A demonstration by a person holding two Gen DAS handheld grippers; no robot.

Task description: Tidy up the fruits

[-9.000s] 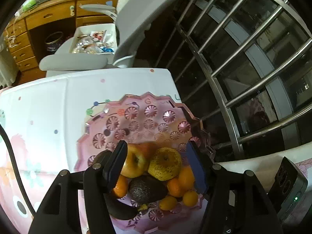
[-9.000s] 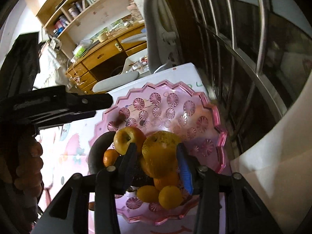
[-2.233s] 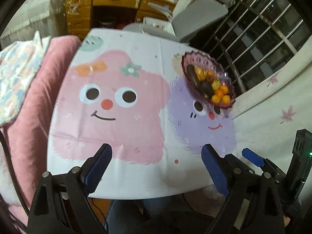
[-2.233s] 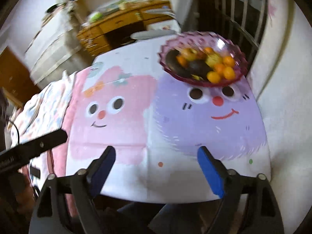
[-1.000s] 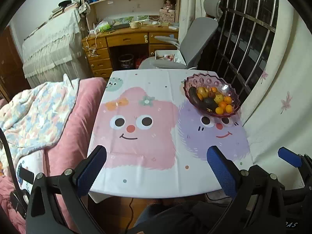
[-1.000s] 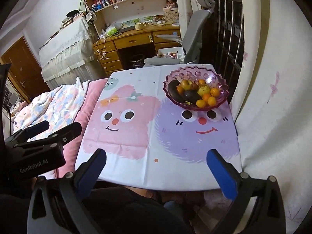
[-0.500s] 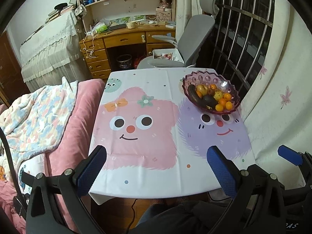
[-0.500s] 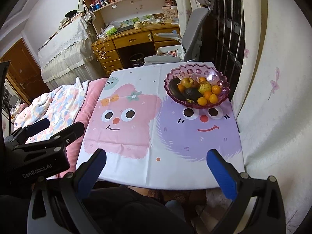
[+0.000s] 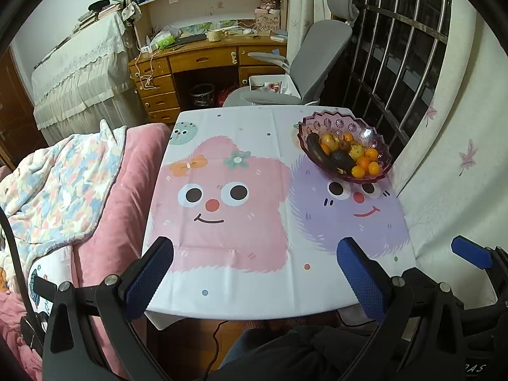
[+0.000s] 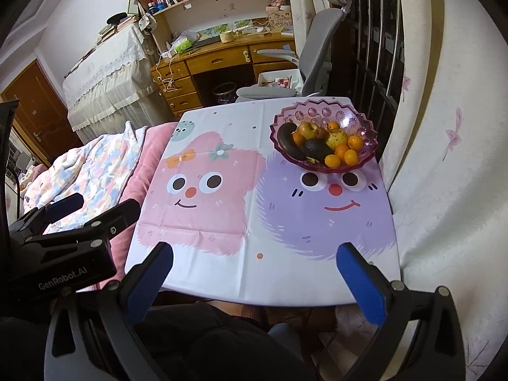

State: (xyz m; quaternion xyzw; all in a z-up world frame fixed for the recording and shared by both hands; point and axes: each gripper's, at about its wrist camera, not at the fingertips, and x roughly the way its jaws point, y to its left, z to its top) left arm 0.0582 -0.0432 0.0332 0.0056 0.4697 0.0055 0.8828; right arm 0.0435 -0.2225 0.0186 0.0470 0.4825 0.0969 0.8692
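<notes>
Your fruits (image 10: 327, 144) sit piled in the pink bowl (image 10: 365, 133) at the table's (image 10: 317, 270) far right corner. Both left gripper (image 9: 254, 276) and right gripper (image 10: 254, 279) hang spread and empty. A careless reach could nudge the bowl off that edge.

One bowl (image 10: 365, 155); perhaps five oranges (image 10: 355, 142); one avocado (image 10: 316, 148).

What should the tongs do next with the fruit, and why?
Probably nothing more than staying back: all the fruit sits in the pink bowl, none lies loose on the tablecloth, and both the left tongs and right tongs are open and empty.
</notes>
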